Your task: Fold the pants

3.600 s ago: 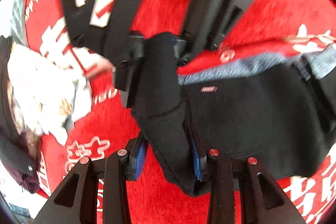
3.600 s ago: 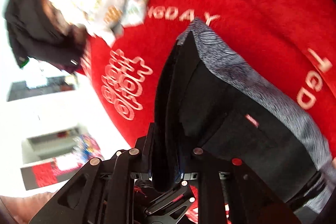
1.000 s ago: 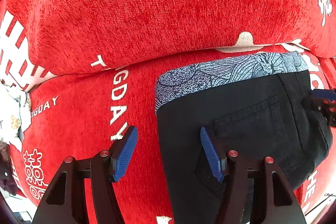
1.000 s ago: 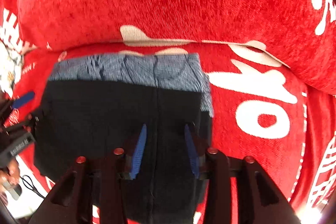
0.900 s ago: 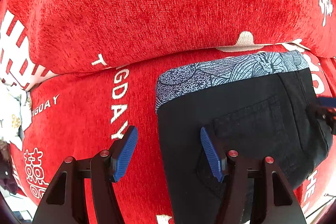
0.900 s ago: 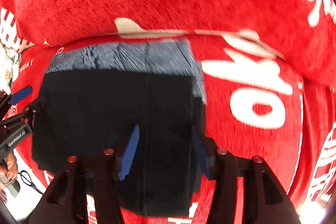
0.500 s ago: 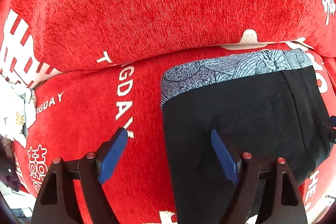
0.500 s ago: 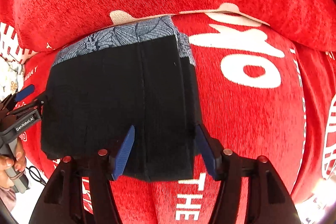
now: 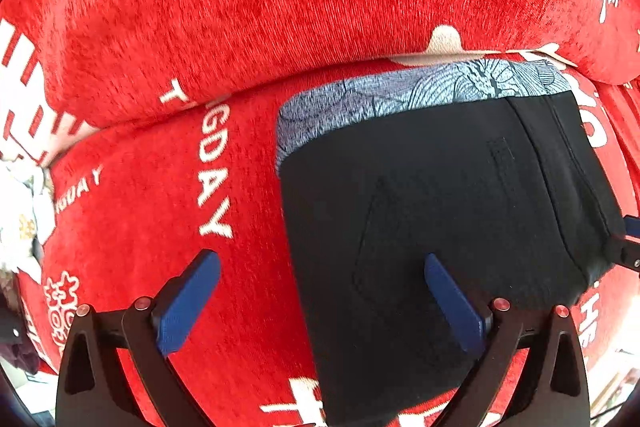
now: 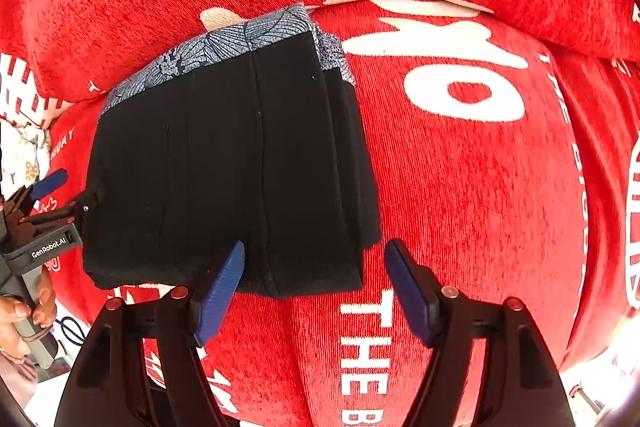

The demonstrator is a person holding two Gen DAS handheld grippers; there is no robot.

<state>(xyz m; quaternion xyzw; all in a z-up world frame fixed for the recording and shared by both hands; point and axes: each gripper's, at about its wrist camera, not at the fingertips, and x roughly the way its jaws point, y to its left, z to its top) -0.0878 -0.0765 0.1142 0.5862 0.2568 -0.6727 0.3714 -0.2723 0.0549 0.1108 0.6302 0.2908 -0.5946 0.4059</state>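
The black pants (image 9: 440, 187) lie folded into a compact rectangle on the red sofa seat, with a grey-blue patterned strip along the far edge. My left gripper (image 9: 320, 267) hovers over the pants' left edge; its jaws are opening wide and the blue pads touch nothing. My right gripper (image 10: 315, 253) hangs above the near right corner of the pants (image 10: 224, 167), jaws also opening, pads clear of the cloth. In the right wrist view the left gripper (image 10: 70, 193) sits at the pants' left side, held by a hand (image 10: 24, 311).
A red plush sofa cover (image 10: 480, 187) with white lettering spreads under everything, and the back cushion (image 9: 280, 7) rises just behind the pants. A white patterned cloth (image 9: 20, 219) lies at the far left. The seat's front edge runs close below the grippers.
Both grippers have let go of the pants, which now lie flat and folded. Both sets of jaws have spread wider over the last second, and the right gripper has shifted toward the pants' right edge.
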